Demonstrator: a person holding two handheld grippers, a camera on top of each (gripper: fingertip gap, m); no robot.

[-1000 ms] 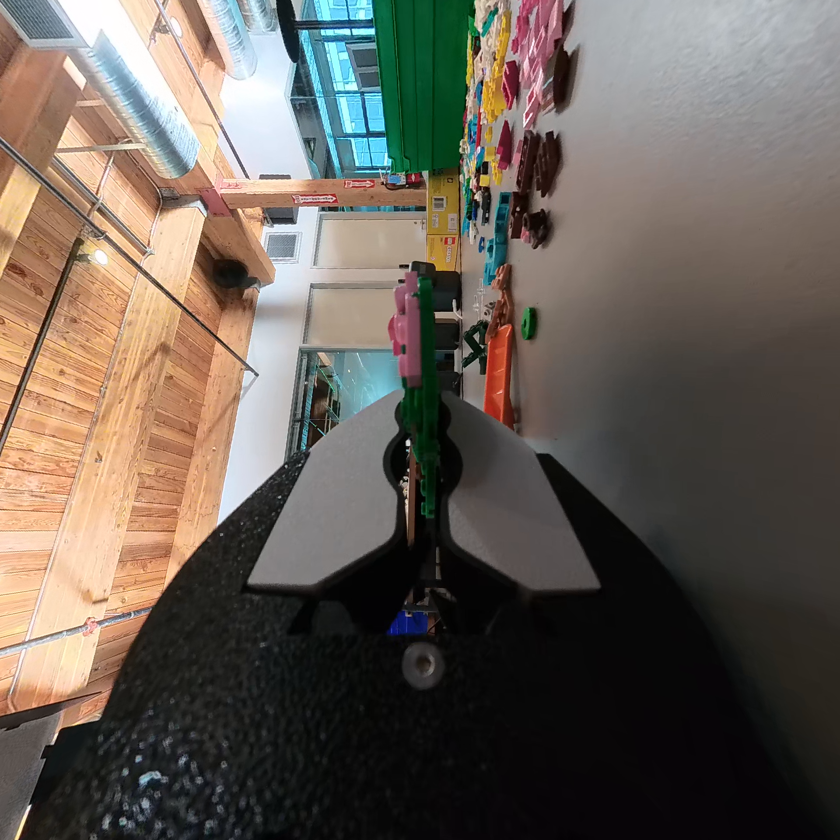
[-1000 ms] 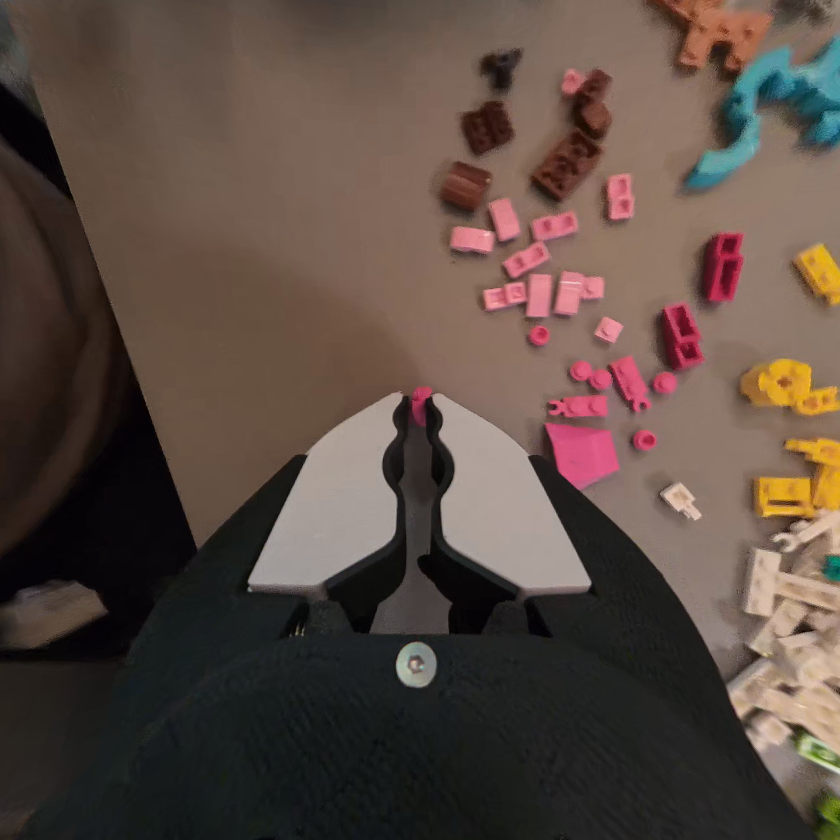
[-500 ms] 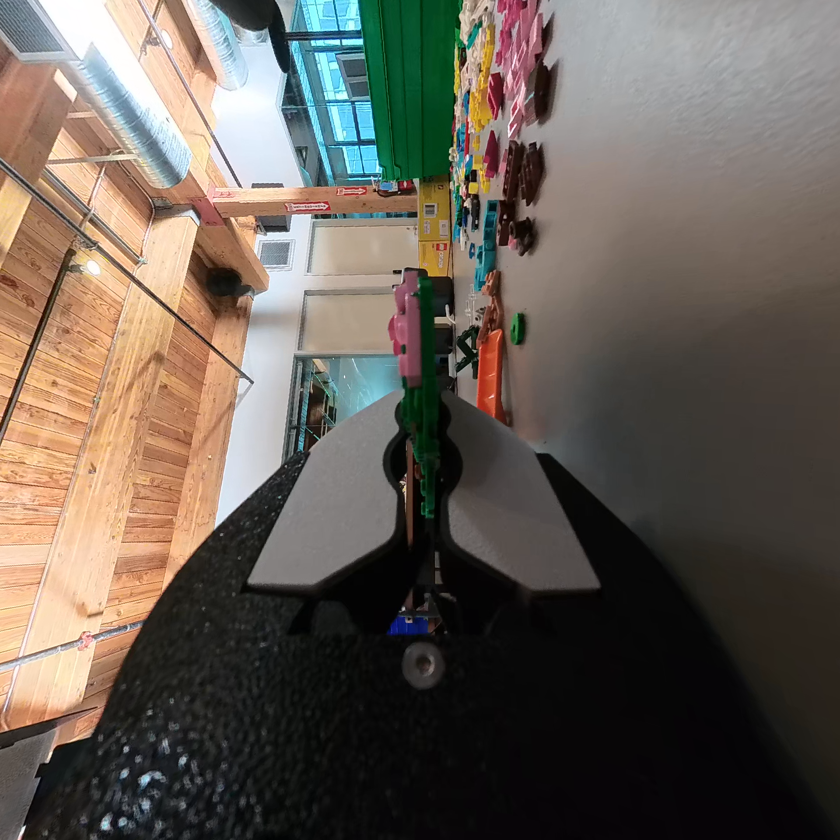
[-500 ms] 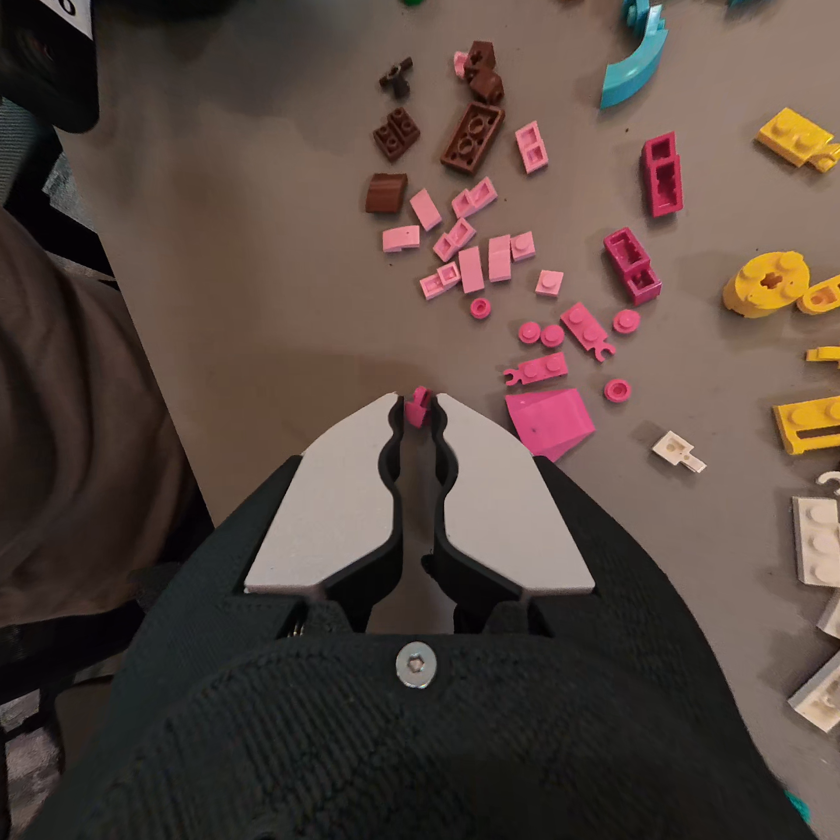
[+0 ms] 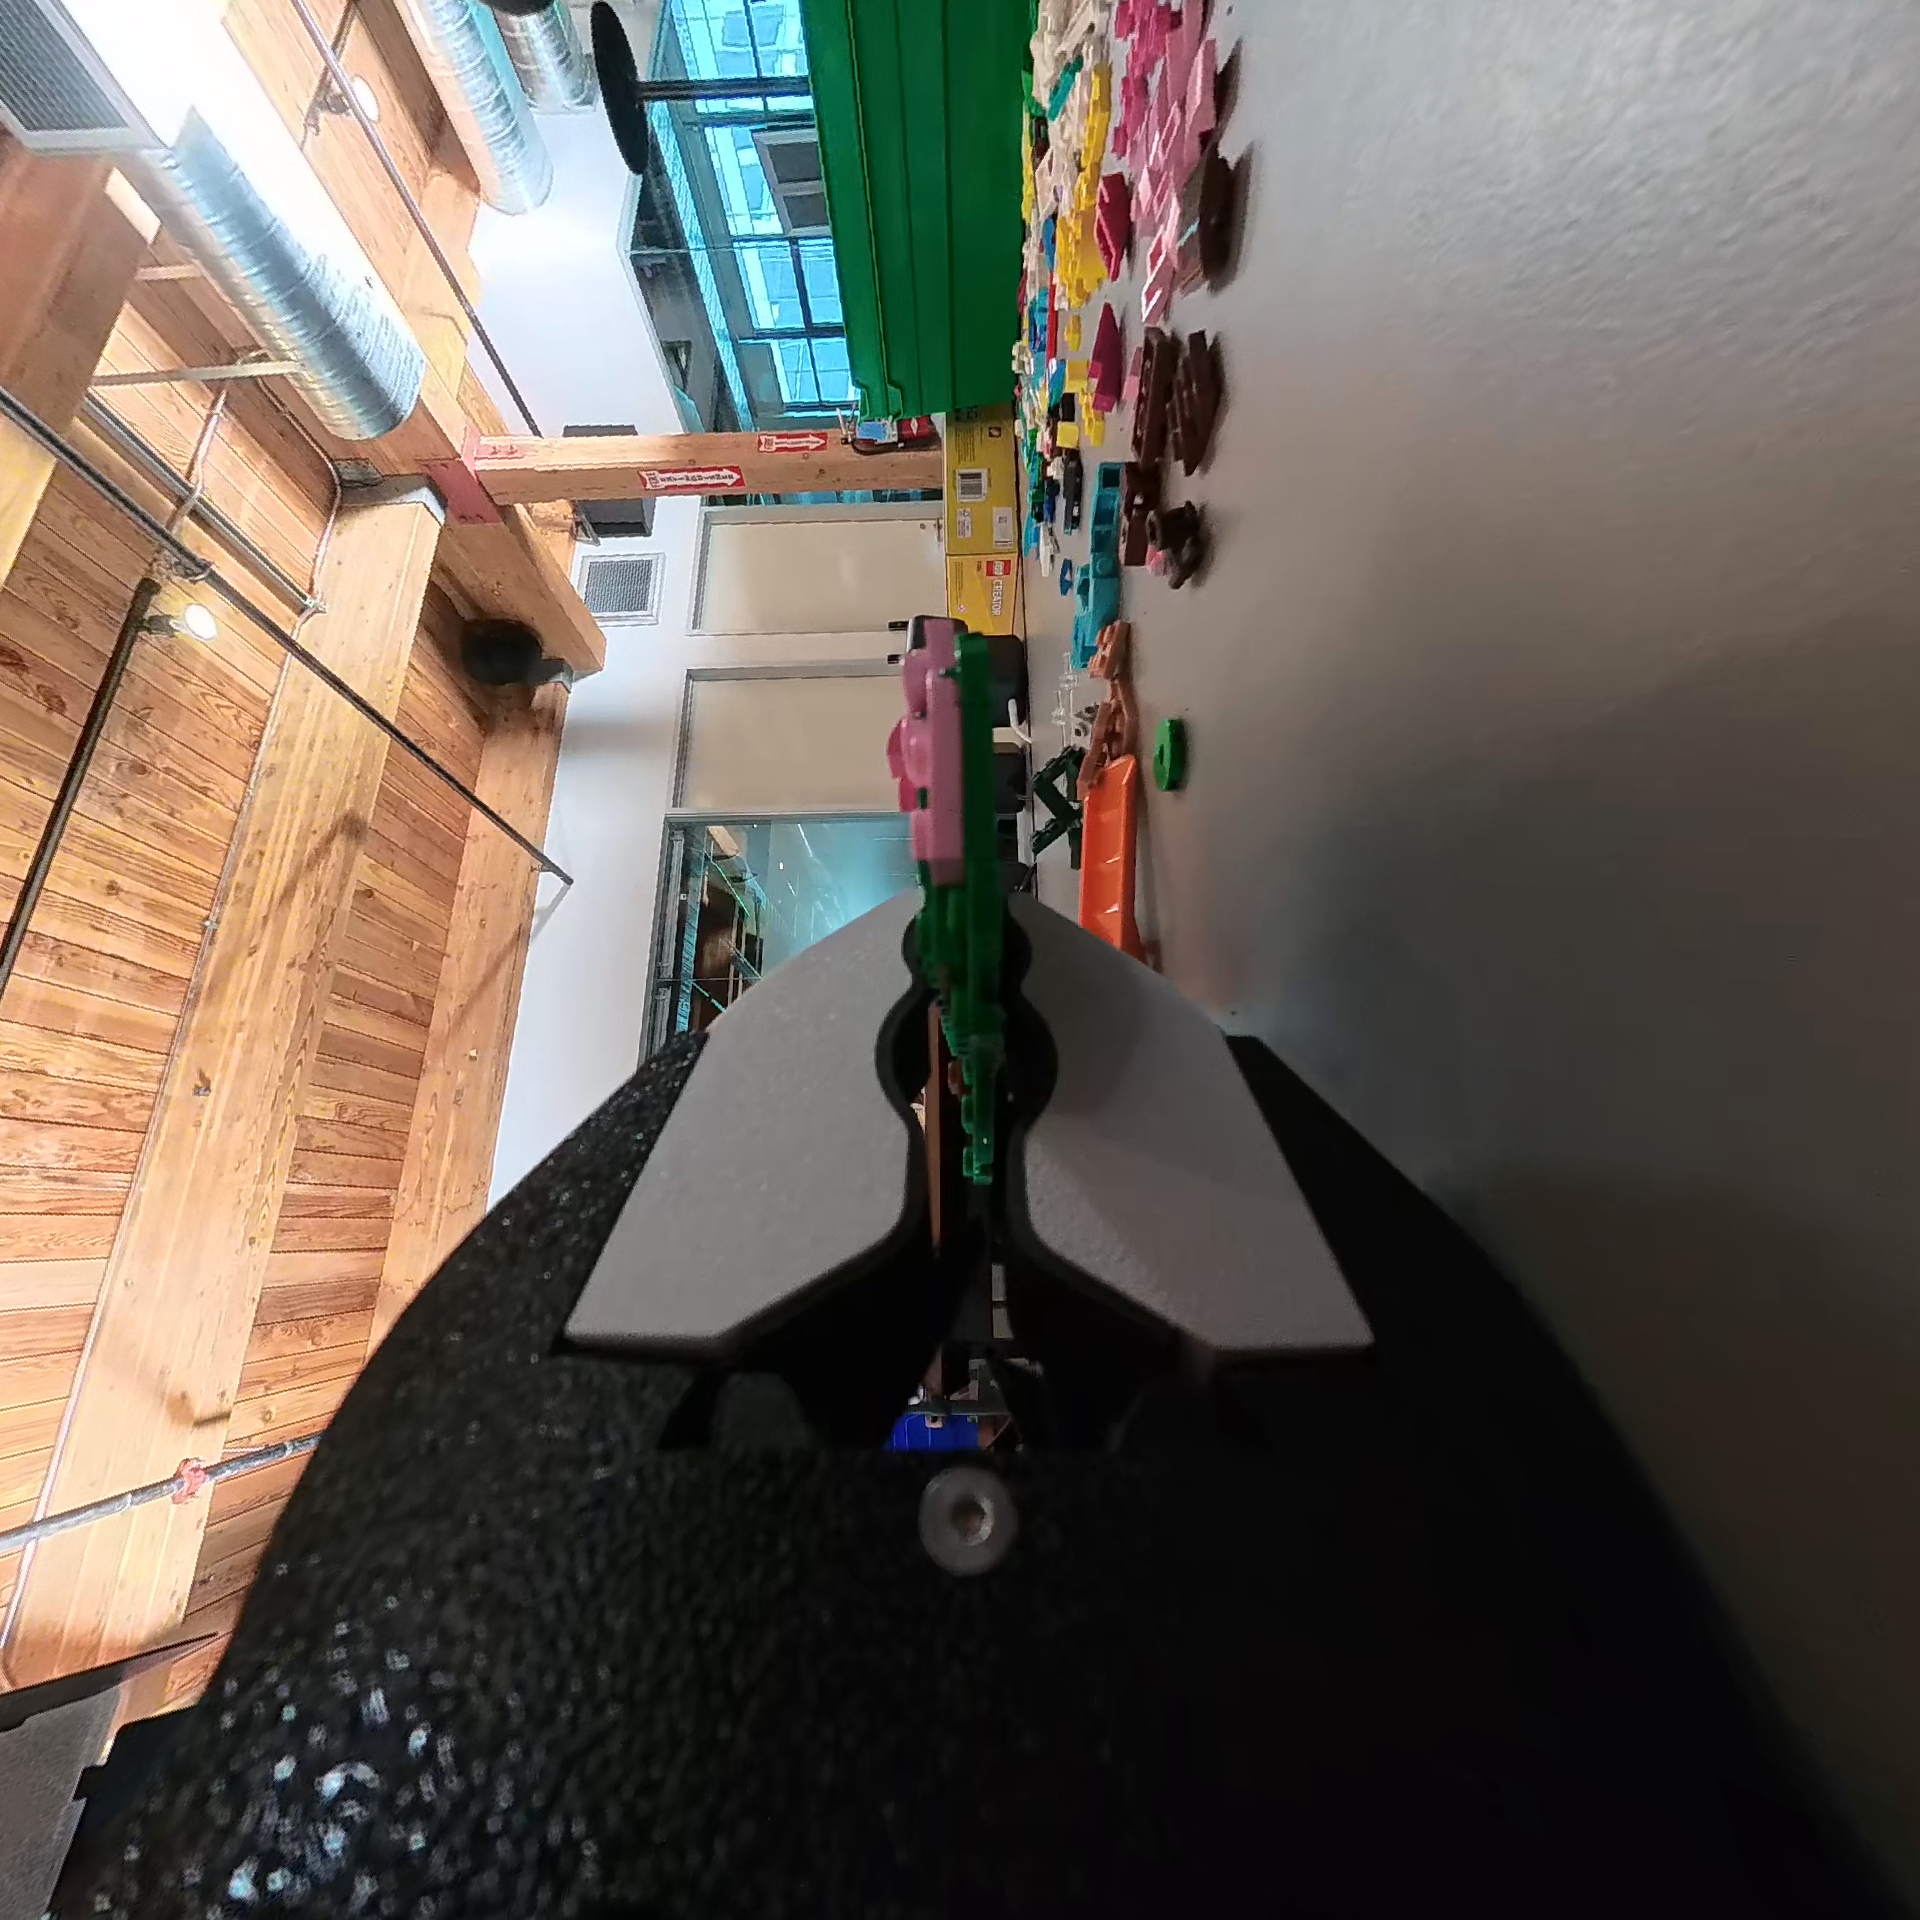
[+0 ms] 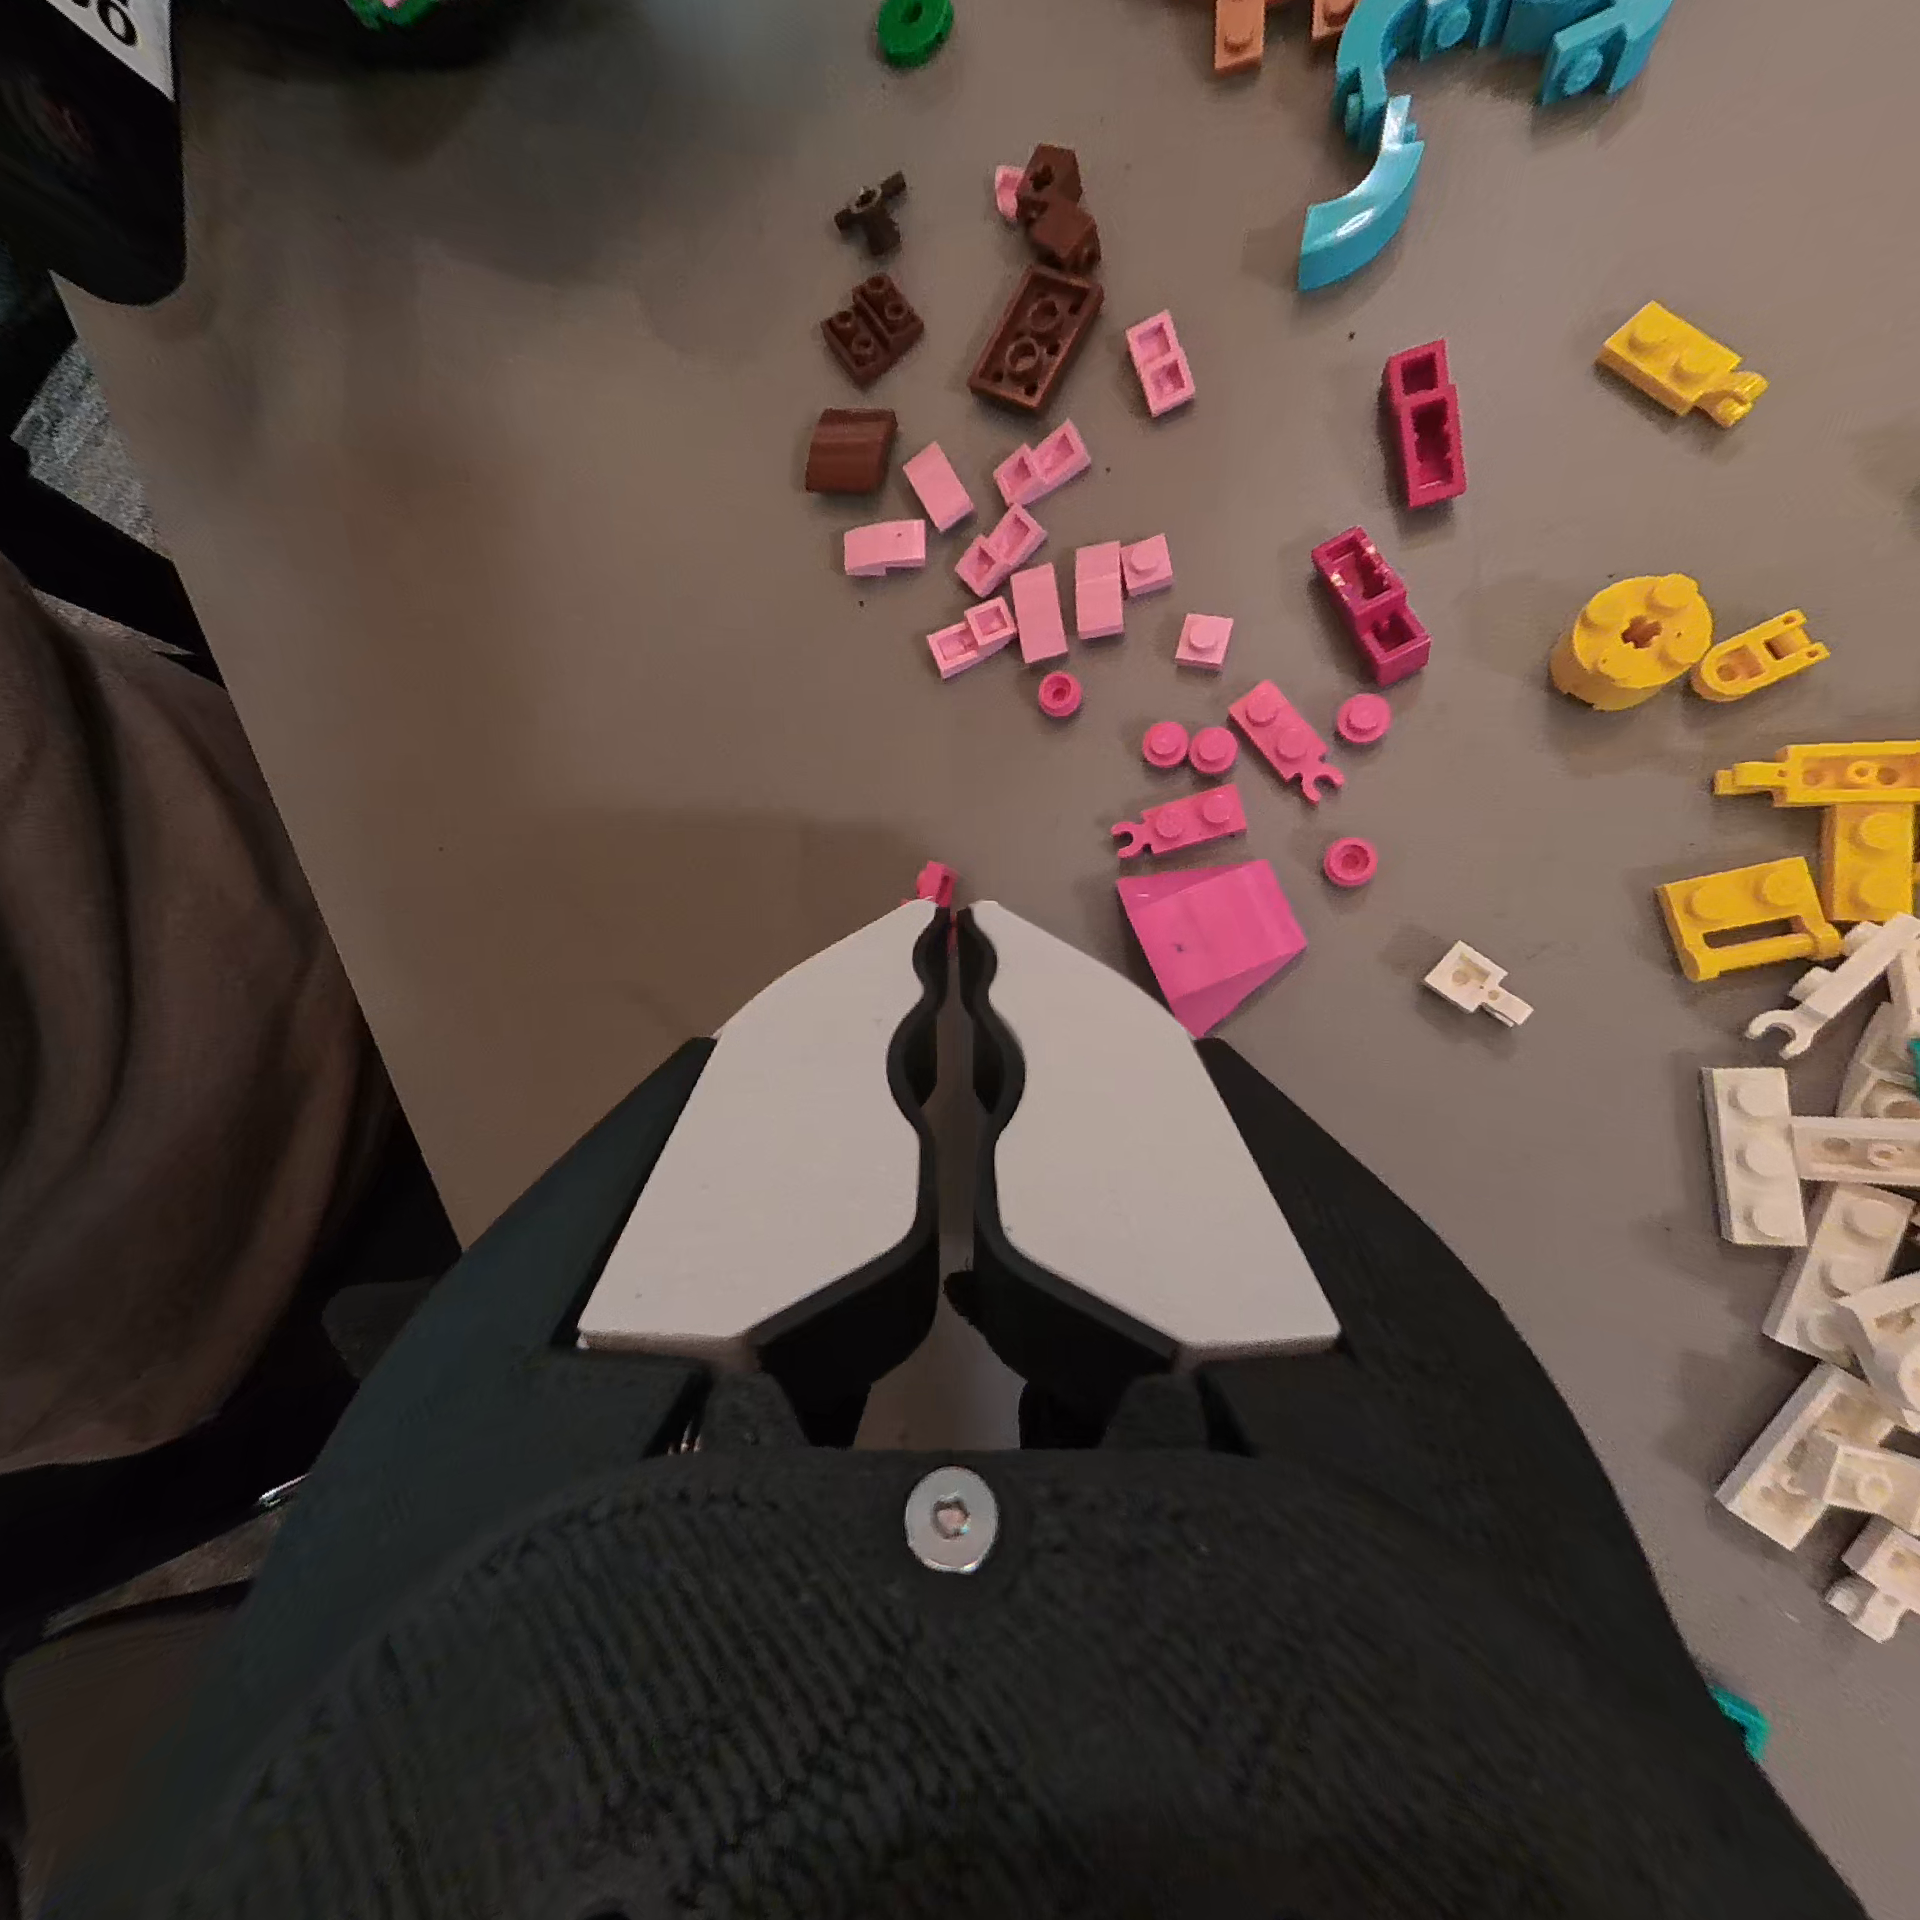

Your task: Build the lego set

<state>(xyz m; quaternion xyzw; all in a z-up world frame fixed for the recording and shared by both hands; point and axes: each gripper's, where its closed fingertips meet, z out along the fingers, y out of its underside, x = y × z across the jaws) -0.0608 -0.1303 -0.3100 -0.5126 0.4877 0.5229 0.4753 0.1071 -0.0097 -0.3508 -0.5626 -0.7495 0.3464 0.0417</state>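
Observation:
My left gripper (image 5: 961,920) is shut on a green lego assembly (image 5: 971,997) held edge-on, with pink pieces (image 5: 930,764) on its far end. It is held beside the grey table (image 5: 1558,727), which fills the right of the sideways left wrist view. My right gripper (image 6: 951,912) is shut on a small dark pink lego piece (image 6: 935,883) that sticks out past the fingertips, above the grey table (image 6: 520,623) near its left edge. Loose pink pieces (image 6: 1039,603) lie ahead and to the right.
Brown bricks (image 6: 1034,332), magenta bricks (image 6: 1423,426), a pink slope (image 6: 1210,935), yellow pieces (image 6: 1636,639), white pieces (image 6: 1829,1216) and blue curved pieces (image 6: 1361,208) lie scattered. A person's brown clothing (image 6: 135,987) is left of the table edge. A green round piece (image 5: 1171,753) and an orange piece (image 5: 1110,852) lie ahead. The tips of one gripper are about 20 cm away from the tips of the other. It is some 4 cm from my right tips to the pink slope (image 6: 1210,935).
My right gripper has closed tighter on the small pink piece and the view has shifted over the table. The left gripper still holds the green assembly, almost still.

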